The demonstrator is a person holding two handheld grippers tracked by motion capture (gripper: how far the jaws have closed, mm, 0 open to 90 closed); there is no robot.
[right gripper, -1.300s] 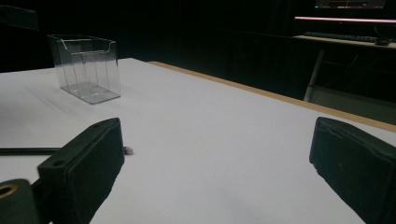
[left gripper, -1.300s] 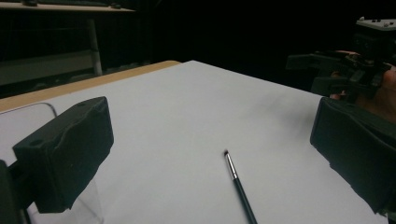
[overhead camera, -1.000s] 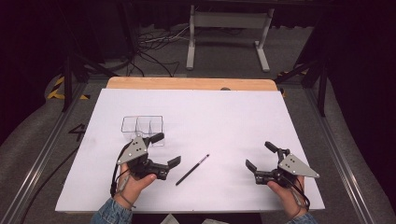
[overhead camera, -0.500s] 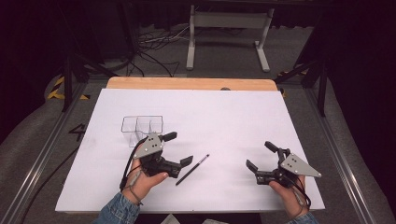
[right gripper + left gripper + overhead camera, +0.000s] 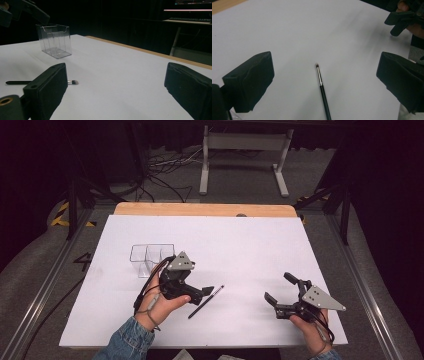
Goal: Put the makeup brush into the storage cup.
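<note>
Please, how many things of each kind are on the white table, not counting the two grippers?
Makeup brush: 1
Clear plastic organizer: 1
Total: 2

A matt white sheet (image 5: 250, 250), paper-smooth, lies under both sets of tongs, with a bare wood edge (image 5: 200, 209) showing beyond it. Ahead of the left gripper (image 5: 200, 292) stands a clear, glossy plastic organiser (image 5: 147, 257). Between the tongs lies a brush (image 5: 322, 87) with a glossy black handle and a shiny metal collar. The jaw pads look matt black and rubbery; the right gripper (image 5: 277, 290) carries a dull grey plate.
</note>
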